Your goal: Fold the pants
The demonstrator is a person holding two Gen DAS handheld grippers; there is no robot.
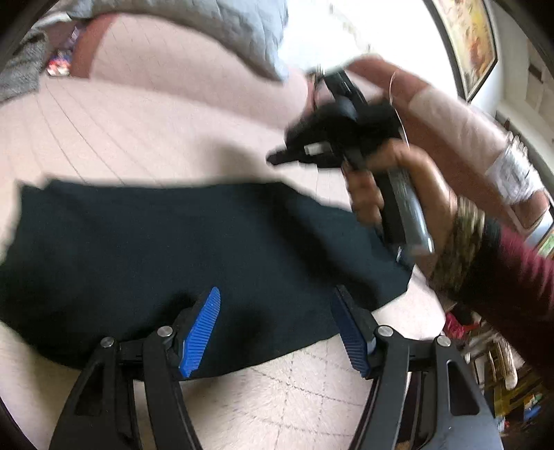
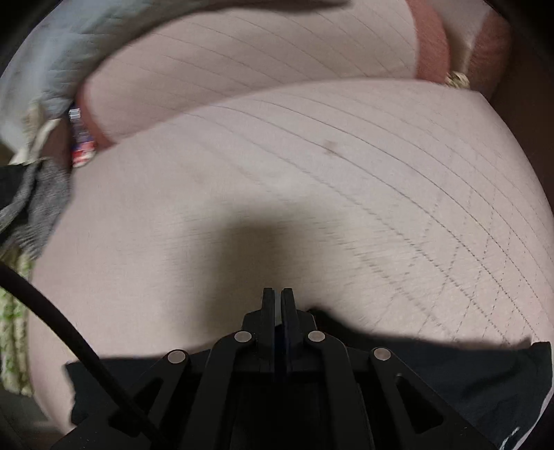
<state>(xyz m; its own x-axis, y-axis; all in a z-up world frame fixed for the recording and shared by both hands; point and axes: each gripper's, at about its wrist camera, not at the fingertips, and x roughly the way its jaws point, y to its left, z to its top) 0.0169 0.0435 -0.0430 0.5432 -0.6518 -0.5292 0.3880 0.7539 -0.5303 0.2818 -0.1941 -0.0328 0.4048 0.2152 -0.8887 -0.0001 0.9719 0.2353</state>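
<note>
The dark navy pants (image 1: 166, 249) lie folded in a flat band across the pale pink quilted cushion (image 1: 138, 138). My left gripper (image 1: 277, 329) is open, its blue pads (image 1: 202, 329) spread just above the near edge of the pants, holding nothing. The right gripper (image 1: 277, 159) shows in the left wrist view held in a hand above the pants' right end, blurred by motion. In the right wrist view my right gripper (image 2: 278, 297) is shut with nothing between the fingers; the pants (image 2: 467, 367) lie below and behind it, and the cushion (image 2: 311, 173) is ahead.
A grey quilted blanket (image 1: 207, 27) lies over the sofa back. A grey knit cloth (image 2: 38, 204) sits at the cushion's left end. A framed picture (image 1: 474, 45) hangs on the wall. Clutter (image 1: 502, 374) stands on the floor at the right.
</note>
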